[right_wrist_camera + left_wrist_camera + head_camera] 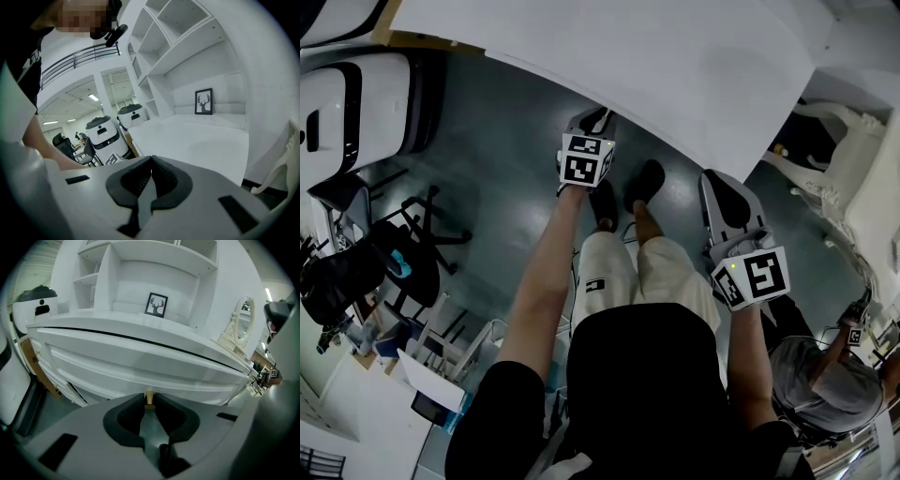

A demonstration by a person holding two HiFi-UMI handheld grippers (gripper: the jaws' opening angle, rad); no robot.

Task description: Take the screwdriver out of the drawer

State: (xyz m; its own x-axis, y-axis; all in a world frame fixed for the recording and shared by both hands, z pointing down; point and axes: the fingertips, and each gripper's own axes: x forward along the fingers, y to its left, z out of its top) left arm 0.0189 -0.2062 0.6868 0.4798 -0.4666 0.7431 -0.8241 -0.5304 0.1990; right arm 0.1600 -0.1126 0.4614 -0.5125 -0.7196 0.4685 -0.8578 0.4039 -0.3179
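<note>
Left gripper (149, 395) clamped on the drawer's (140, 366) brass knob (149, 400); right gripper (151, 162) closed, empty, facing the counter (211, 140).

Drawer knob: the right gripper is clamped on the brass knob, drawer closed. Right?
Not quite. It is the left gripper that is clamped on the brass knob, as the left gripper view shows. The right gripper is shut on nothing above the desk top. The drawer is closed, as you say.
</note>
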